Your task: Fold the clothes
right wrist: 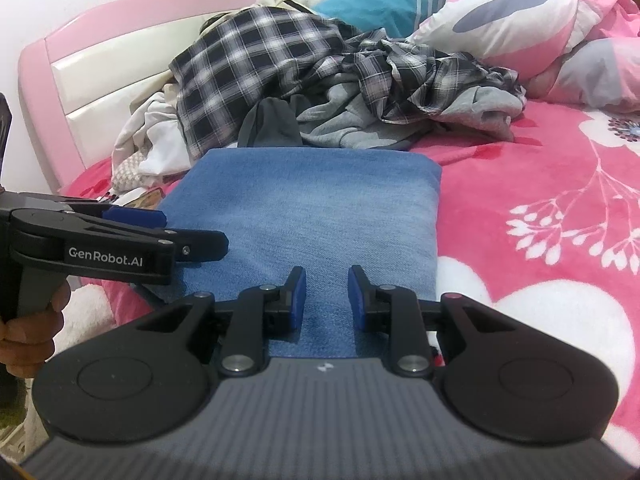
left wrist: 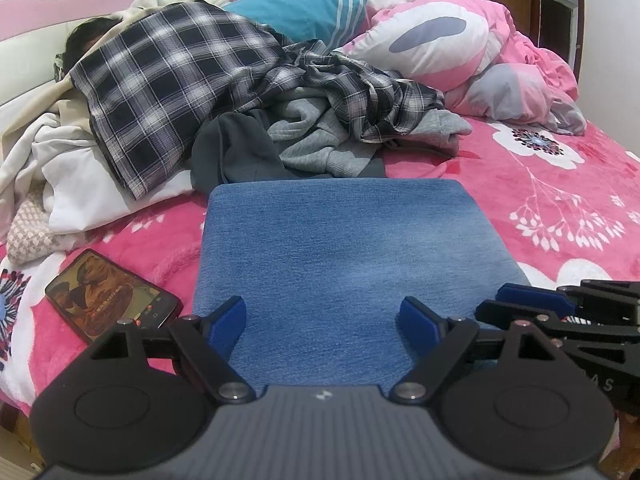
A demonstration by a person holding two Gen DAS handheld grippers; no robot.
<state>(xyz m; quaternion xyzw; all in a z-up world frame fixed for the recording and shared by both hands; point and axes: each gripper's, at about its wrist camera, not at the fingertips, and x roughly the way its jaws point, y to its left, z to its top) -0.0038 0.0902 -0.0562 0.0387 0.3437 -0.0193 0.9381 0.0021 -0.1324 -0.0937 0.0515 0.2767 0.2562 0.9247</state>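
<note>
Left tongs (left wrist: 322,326): I hold them wide apart over the folded jeans (left wrist: 344,256), gripping nothing.
Right tongs (right wrist: 327,300): a narrow gap, gripping nothing.
Risk: I may drag the jeans and undo the fold; the phone (left wrist: 110,294) lies just beside them.

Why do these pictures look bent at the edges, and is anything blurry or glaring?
Both views are fisheye: in the right wrist view the pink headboard bows, and dark corners frame each picture. In the left wrist view the folded denim is sharp and evenly lit, while the phone screen glows without glare. Soft indoor light, faint shadows; far bedding looks slightly soft.
</note>
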